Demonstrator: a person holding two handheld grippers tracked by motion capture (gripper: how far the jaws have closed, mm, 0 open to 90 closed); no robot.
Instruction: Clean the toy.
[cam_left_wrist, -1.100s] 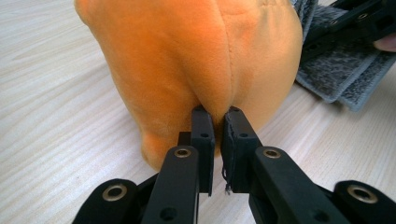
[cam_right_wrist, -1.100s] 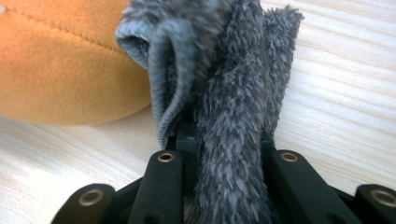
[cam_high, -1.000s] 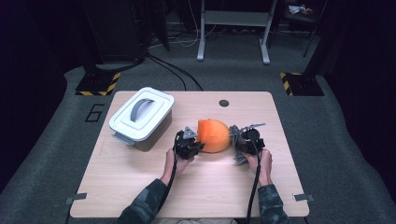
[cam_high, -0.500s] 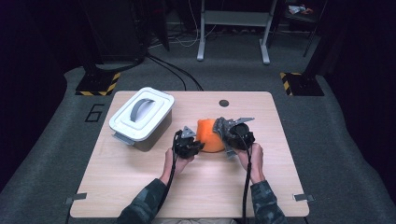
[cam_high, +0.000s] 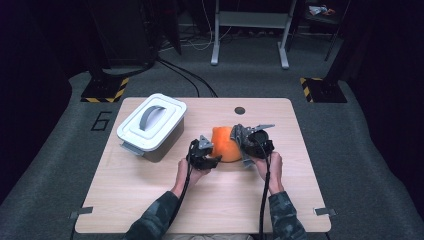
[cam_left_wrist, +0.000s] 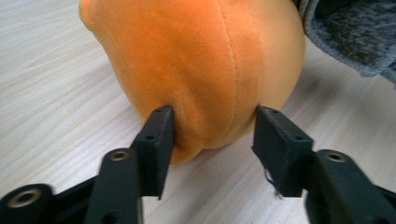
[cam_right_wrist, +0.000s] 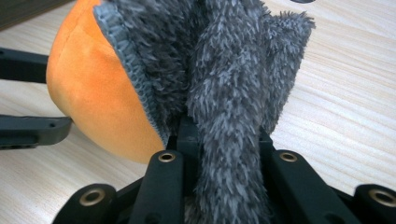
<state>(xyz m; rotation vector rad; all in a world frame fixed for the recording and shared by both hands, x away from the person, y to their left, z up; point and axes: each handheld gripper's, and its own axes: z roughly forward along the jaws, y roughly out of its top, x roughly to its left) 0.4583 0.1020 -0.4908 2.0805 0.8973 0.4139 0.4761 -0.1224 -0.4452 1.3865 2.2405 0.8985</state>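
An orange plush ball (cam_high: 224, 146) lies mid-table. My left gripper (cam_high: 209, 153) holds its near-left end. In the left gripper view both jaws press into the plush (cam_left_wrist: 205, 70), one on each side of the left gripper (cam_left_wrist: 210, 133). My right gripper (cam_high: 245, 145) is shut on a fluffy grey cloth (cam_high: 238, 133), which lies against the ball's right side. The right gripper view shows the cloth (cam_right_wrist: 229, 79) bunched between the jaws of my right gripper (cam_right_wrist: 224, 140) and draped over the plush (cam_right_wrist: 93, 98). The left gripper's black fingers (cam_right_wrist: 28, 130) show beyond the ball.
A white lidded bin (cam_high: 152, 125) with a grey handle stands at the table's back left. A small round hole (cam_high: 240, 110) sits near the far edge. Bare wood (cam_high: 150, 200) lies in front of both hands.
My right gripper has carried the grey cloth leftward from beside the ball onto its right side. The left gripper has stayed on the ball.
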